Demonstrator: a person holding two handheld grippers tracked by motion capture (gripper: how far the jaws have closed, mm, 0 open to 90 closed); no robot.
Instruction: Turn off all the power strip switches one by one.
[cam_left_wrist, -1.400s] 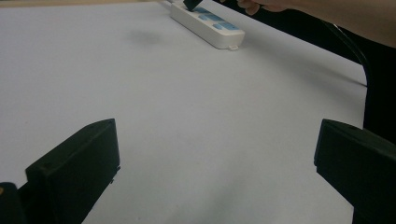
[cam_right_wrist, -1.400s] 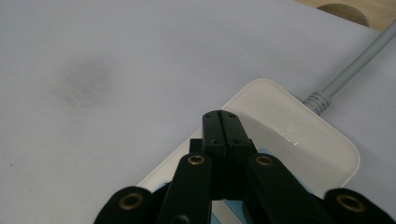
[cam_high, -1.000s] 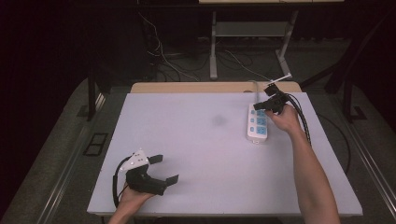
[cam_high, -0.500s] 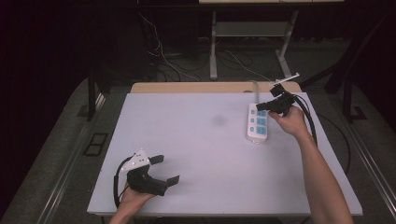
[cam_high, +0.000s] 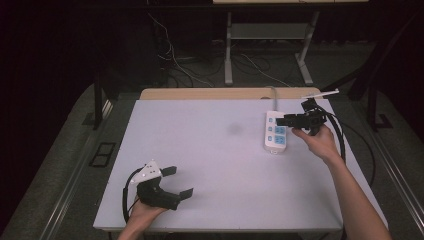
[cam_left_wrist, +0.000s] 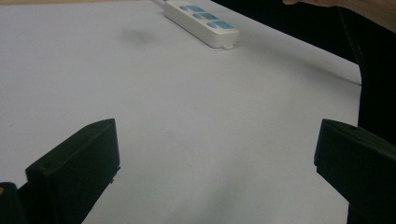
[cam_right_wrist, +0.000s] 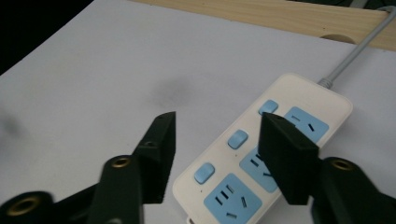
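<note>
Right claw (cam_right_wrist: 217, 154) half-open above power strip (cam_right_wrist: 261, 163)

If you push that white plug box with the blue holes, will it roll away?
Probably not. The power strip is flat and long and lies on the table, so it would likely slide, not roll. Its hard-looking shell seems stiff. The grey cable at its far end looks bendy and may tug it back or swing it round.
</note>
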